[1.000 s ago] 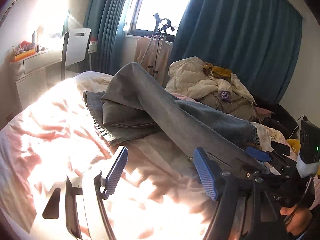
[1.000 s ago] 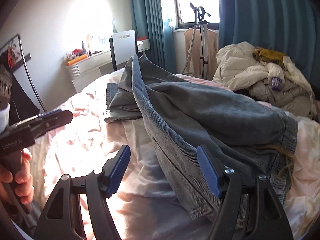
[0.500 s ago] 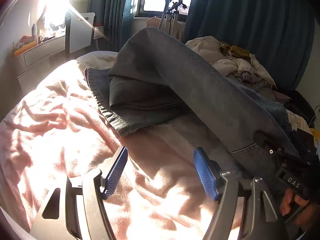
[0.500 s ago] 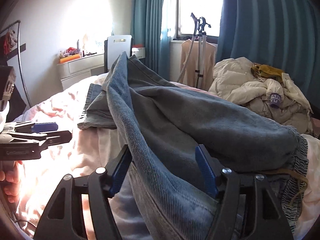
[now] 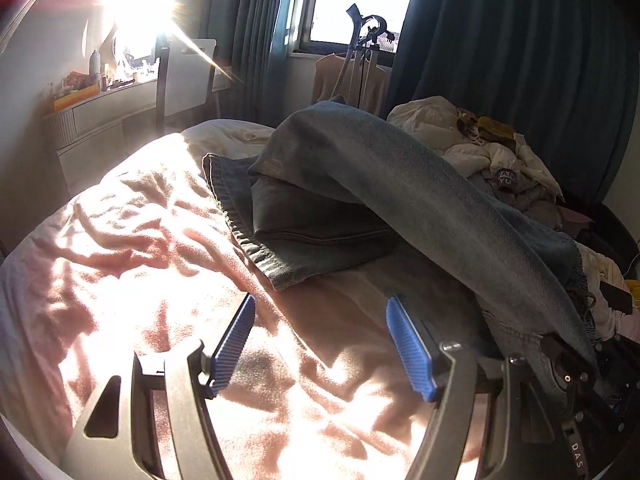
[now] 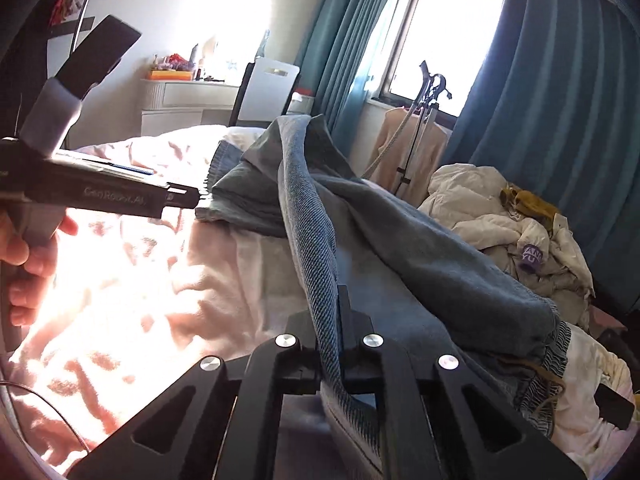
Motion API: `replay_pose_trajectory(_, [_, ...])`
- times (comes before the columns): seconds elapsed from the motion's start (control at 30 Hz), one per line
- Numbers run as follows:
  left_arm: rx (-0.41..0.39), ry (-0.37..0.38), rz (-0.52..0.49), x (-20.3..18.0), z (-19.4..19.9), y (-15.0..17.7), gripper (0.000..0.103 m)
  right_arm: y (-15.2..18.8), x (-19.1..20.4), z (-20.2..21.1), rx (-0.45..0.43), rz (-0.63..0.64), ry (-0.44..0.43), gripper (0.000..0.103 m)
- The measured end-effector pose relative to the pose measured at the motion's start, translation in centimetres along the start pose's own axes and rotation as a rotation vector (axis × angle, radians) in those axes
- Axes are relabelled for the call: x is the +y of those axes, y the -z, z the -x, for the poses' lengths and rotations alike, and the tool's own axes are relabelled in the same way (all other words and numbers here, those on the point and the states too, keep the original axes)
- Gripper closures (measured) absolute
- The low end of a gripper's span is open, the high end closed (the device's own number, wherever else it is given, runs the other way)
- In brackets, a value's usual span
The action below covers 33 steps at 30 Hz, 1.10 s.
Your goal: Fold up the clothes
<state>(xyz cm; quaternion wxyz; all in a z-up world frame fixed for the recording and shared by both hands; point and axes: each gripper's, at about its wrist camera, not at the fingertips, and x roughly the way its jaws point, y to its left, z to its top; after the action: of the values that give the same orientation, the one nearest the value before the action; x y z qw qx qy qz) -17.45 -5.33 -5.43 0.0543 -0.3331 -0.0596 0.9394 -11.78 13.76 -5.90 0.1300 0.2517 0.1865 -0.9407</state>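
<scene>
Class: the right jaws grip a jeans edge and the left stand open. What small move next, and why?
Probably bring the open left gripper to the jeans hem; the right gripper alone pinches one fold, and a second grip keeps it straight.

jeans: coarse twill denim, matt. blanket: fuzzy pink fleece. left gripper pads: ribbed blue plastic.

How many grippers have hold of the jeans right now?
1. The right gripper is shut on a fold of the jeans; the left gripper is open over the pink blanket, holding nothing.
</scene>
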Motion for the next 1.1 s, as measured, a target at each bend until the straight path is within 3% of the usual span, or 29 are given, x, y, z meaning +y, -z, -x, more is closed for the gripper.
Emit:
replay_pose_trajectory(0.2, [-0.011,0.034,0.0,-0.6,2.1,0.6,0.033,3.7,3.6,-0.2,0.162,0.038,-0.065,0.1])
replay_pose_trajectory(0.37, [-0.004,0.035,-0.023,-1.3,3.1,1.1,0.033,4.6,3.2,-1.1,0.249,-0.059,-0.129,0.094])
replay_pose_trajectory(0.57, [-0.007,0.055,0.023,-0.7,4.6,1.4,0.033,5.3,-4.4,3.2,0.282,-0.57,-0.284,0.08])
replay_pose_trajectory(0.67, [-0.016,0.059,0.042,-0.5,5.2,1.6,0.033,7.2,-8.4,6.5,0.242,-0.806,-0.291,0.057])
replay_pose_trajectory(0.73, [-0.021,0.058,0.05,-0.5,5.5,1.8,0.033,9.5,-11.1,8.6,0.222,-0.982,-0.208,0.03])
replay_pose_trajectory(0.83, [-0.022,0.066,0.072,-0.5,5.9,2.1,0.033,14.7,-14.6,10.1,0.225,-1.296,-0.193,0.026])
replay_pose_trajectory(0.97, [-0.024,0.072,0.111,-0.3,6.1,2.2,0.033,20.5,-18.0,8.6,0.248,-1.626,-0.211,0.026])
replay_pose_trajectory(1.03, [-0.03,0.072,0.124,-0.2,6.1,2.2,0.033,22.5,-18.9,7.6,0.212,-1.746,-0.235,0.026])
replay_pose_trajectory(1.1, [-0.031,0.066,0.135,0.0,6.0,2.2,0.033,22.5,-19.6,7.1,0.159,-1.771,-0.22,0.026])
